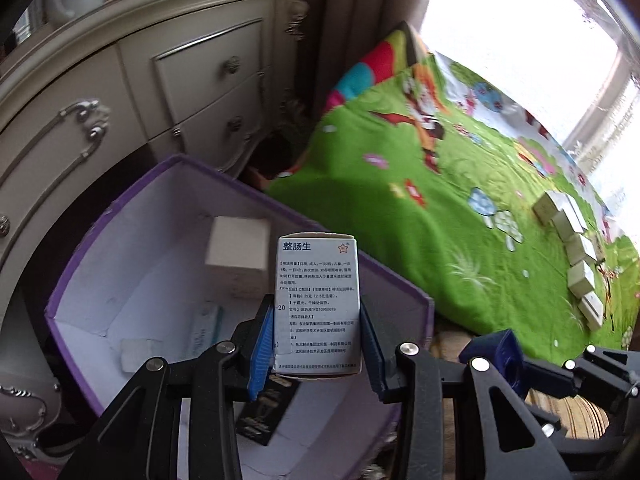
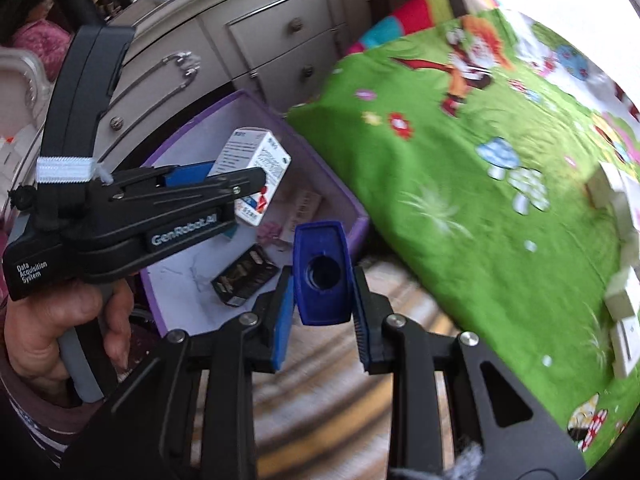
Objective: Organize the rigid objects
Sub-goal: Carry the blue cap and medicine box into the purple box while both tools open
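The left gripper (image 1: 318, 344), clamping an upright white printed medicine carton (image 1: 318, 300), hangs over the open purple-walled storage box (image 1: 80, 280) — nearer than the right gripper (image 2: 322, 316), clamping a blue plastic block (image 2: 322, 272).

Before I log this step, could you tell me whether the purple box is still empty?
No, the purple box already holds a white carton and a black packet on its floor.

Two black two-finger grippers (image 2: 320, 300) are showing; one purple-walled cardboard box (image 1: 256, 196); five small white cartons lying on the green quilt (image 1: 568, 248).
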